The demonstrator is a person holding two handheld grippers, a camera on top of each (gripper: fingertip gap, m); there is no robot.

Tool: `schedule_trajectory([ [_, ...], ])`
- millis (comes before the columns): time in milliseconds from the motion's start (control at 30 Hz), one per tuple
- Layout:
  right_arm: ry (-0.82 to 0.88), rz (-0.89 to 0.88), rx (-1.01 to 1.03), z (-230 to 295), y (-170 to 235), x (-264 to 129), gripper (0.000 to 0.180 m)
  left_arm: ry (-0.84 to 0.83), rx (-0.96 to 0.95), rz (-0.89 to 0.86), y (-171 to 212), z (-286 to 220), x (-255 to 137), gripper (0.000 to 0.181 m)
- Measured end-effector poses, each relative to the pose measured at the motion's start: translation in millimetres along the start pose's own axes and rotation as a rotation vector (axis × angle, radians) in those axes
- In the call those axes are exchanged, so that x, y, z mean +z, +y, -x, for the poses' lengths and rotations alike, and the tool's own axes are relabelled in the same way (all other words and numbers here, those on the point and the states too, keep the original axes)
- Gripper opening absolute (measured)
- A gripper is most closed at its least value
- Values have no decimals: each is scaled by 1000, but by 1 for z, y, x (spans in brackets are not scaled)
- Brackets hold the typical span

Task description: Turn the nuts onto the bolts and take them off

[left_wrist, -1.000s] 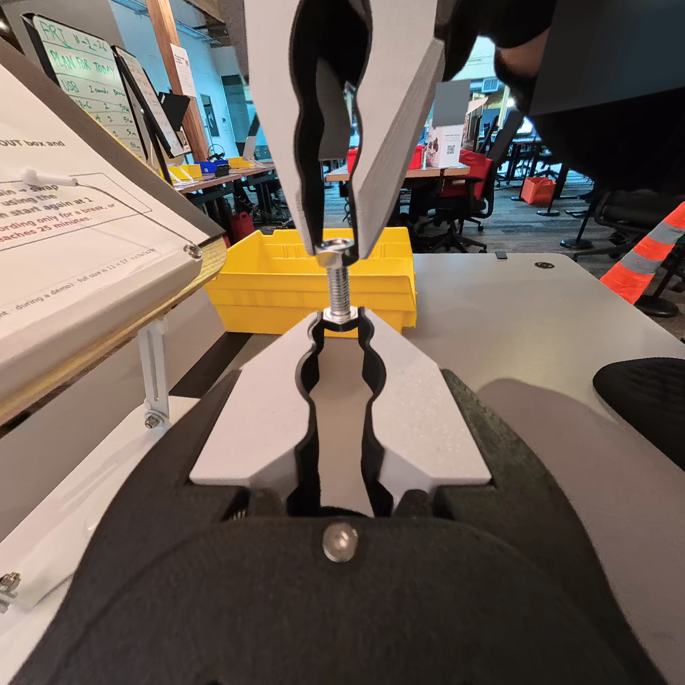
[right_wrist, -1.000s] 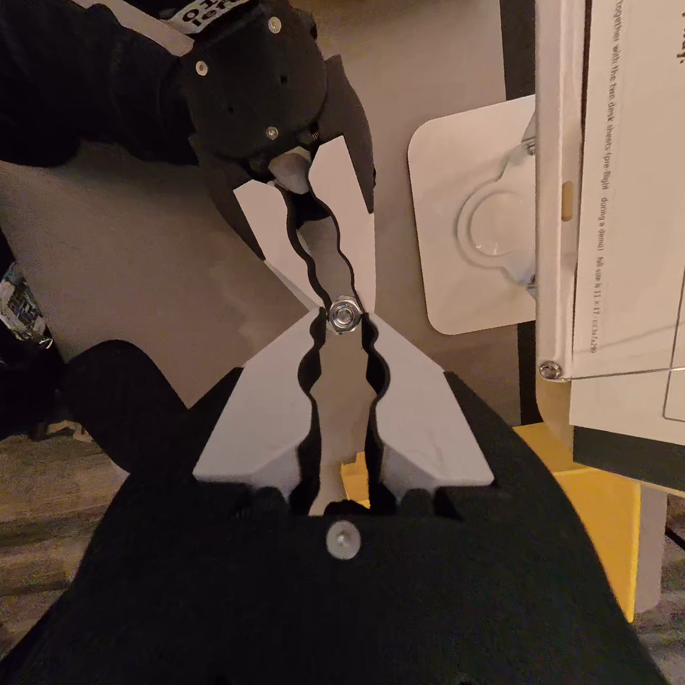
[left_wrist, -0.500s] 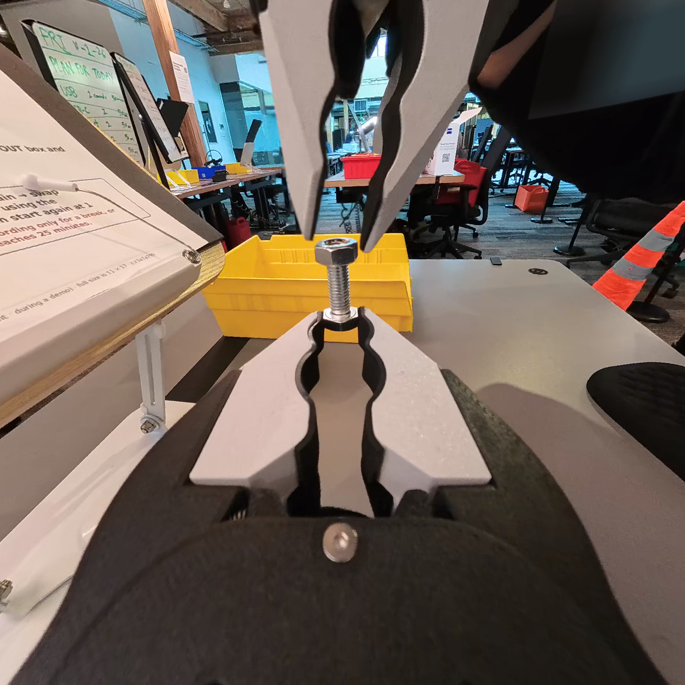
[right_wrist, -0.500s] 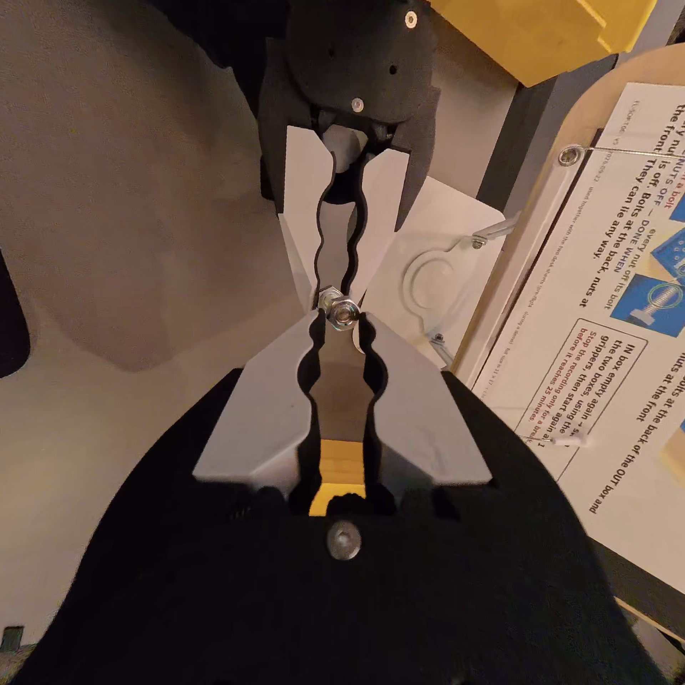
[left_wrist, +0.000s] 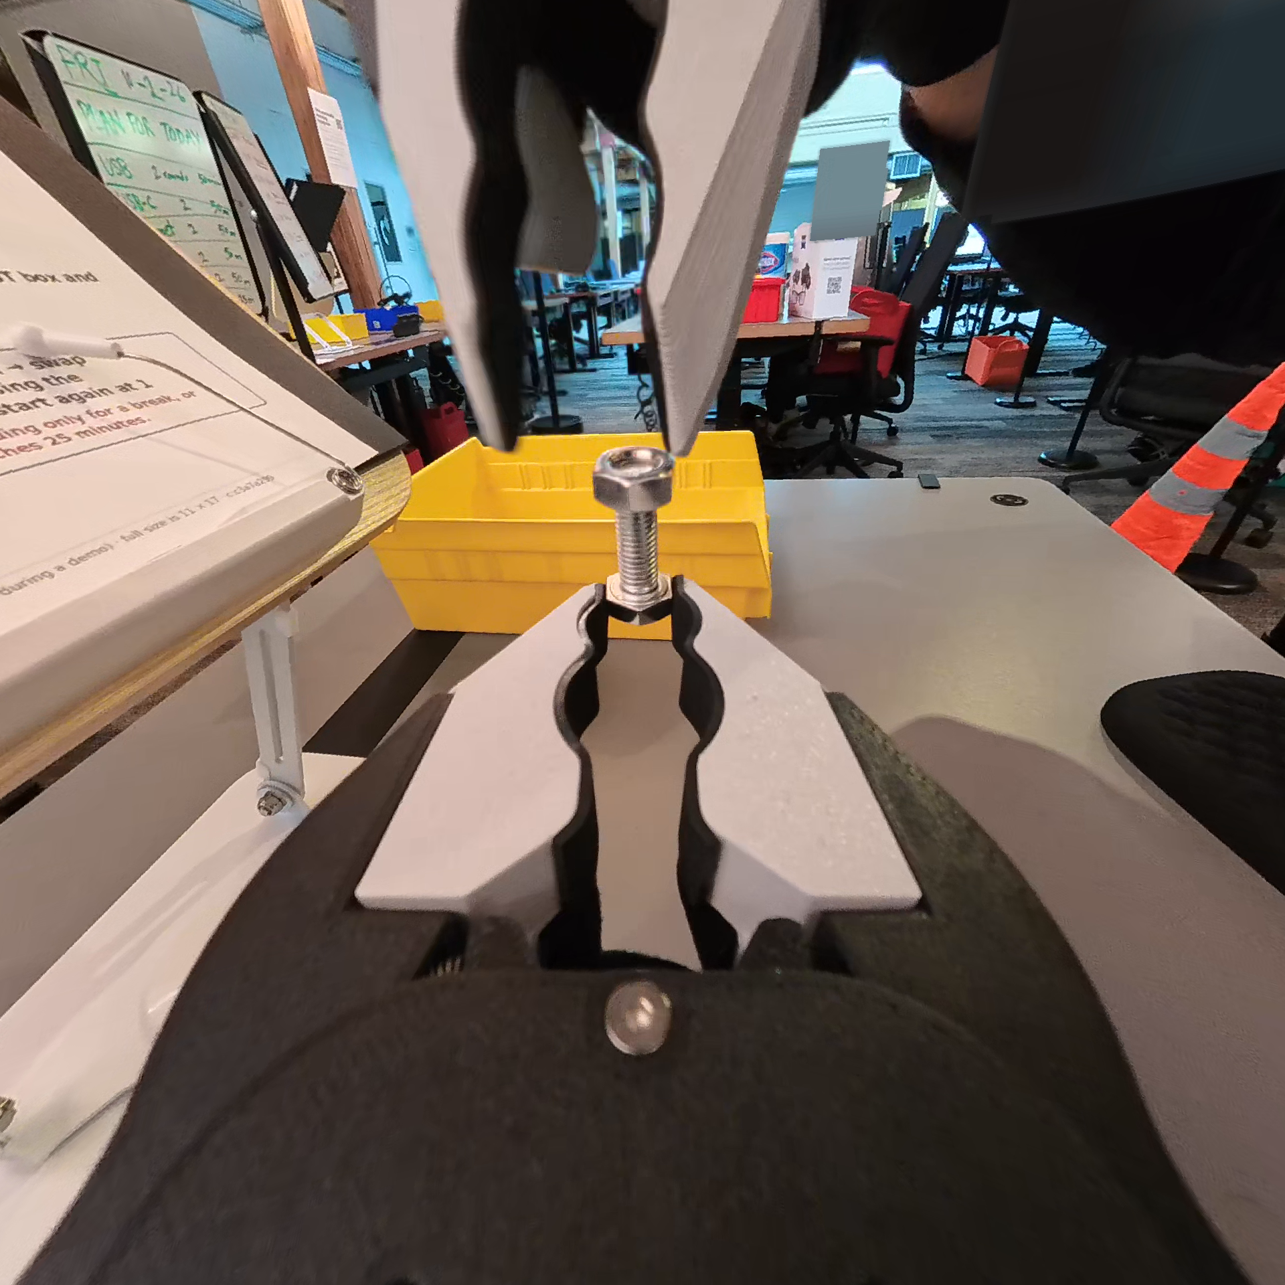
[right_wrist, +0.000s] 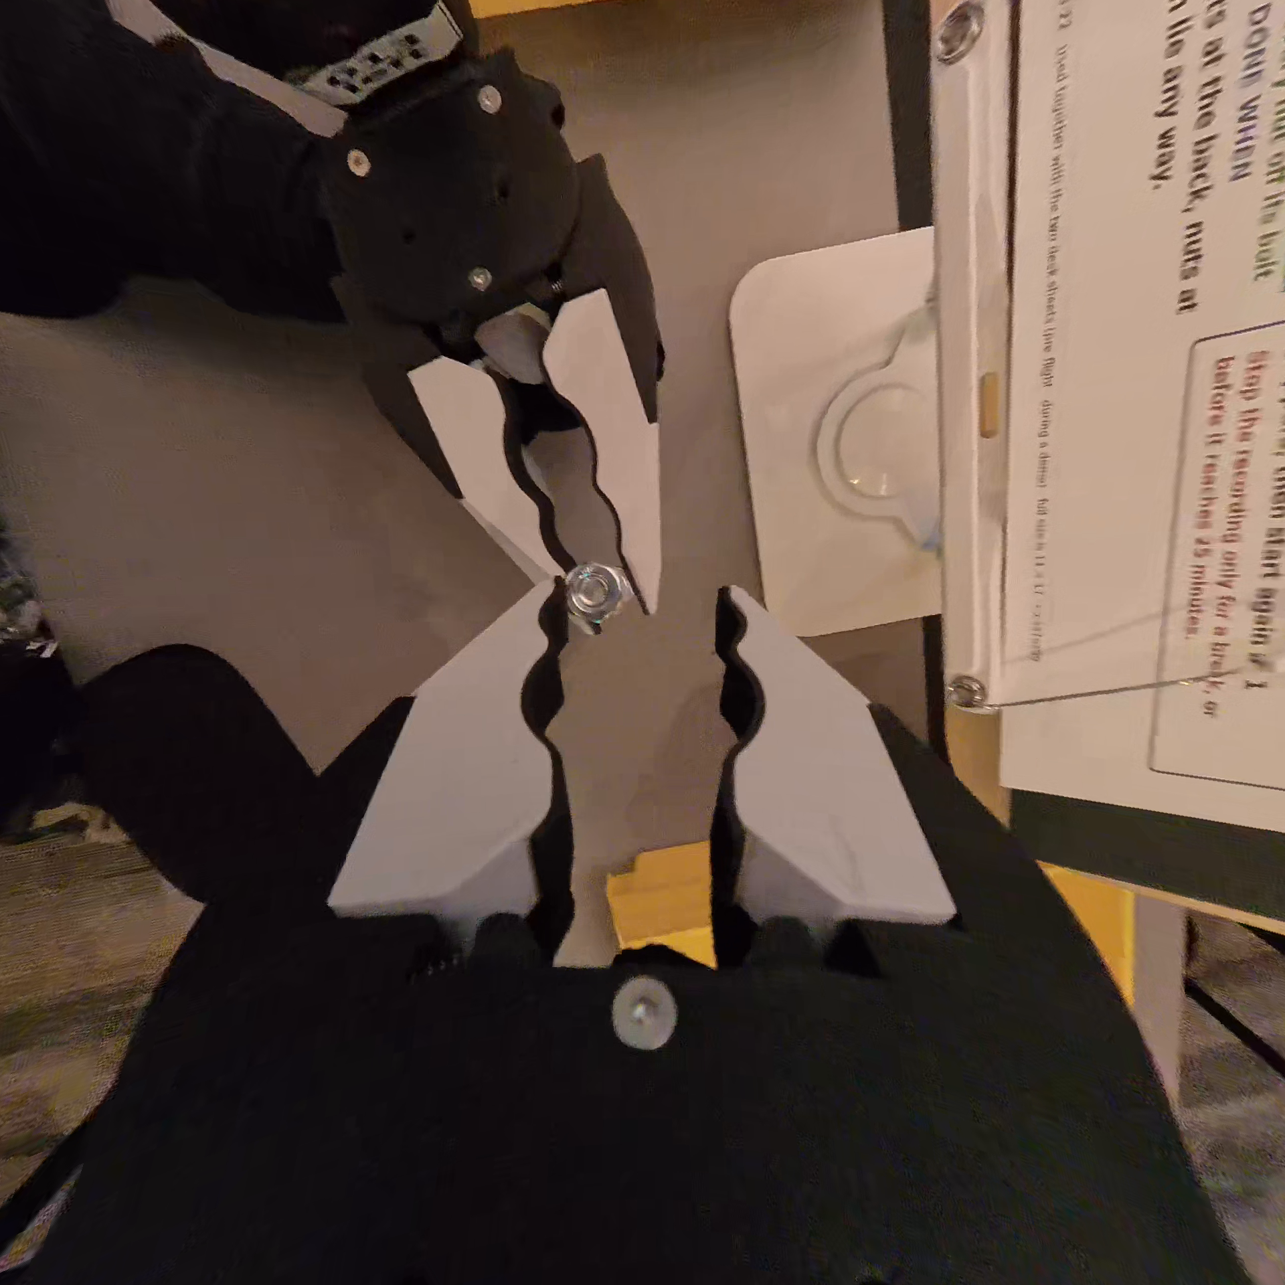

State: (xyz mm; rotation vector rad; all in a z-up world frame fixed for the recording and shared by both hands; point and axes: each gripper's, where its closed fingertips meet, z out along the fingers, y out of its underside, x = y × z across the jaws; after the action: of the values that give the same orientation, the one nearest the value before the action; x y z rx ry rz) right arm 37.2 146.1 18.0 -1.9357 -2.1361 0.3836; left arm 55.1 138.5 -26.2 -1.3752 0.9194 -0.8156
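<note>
The bolt (left_wrist: 636, 539) stands upright, its lower hex end pinched between my left gripper (left_wrist: 637, 603) tips; a nut (left_wrist: 633, 478) caps its top, right gripper (left_wrist: 591, 445) spread wide just above

surface: grey table (left_wrist: 973, 626) | on it: yellow bin (left_wrist: 542, 549), white stand base (right_wrist: 799, 452)
</note>
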Motion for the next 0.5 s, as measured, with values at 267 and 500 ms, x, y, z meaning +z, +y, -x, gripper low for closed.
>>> schedule_trajectory([
  [267,121,50,-420,5,1,1,34,-2,-8,-6,-1,2,-2,16],
  [500,106,83,-466,9,5,8,16,-4,-2,0,-1,2,-2,16],
])
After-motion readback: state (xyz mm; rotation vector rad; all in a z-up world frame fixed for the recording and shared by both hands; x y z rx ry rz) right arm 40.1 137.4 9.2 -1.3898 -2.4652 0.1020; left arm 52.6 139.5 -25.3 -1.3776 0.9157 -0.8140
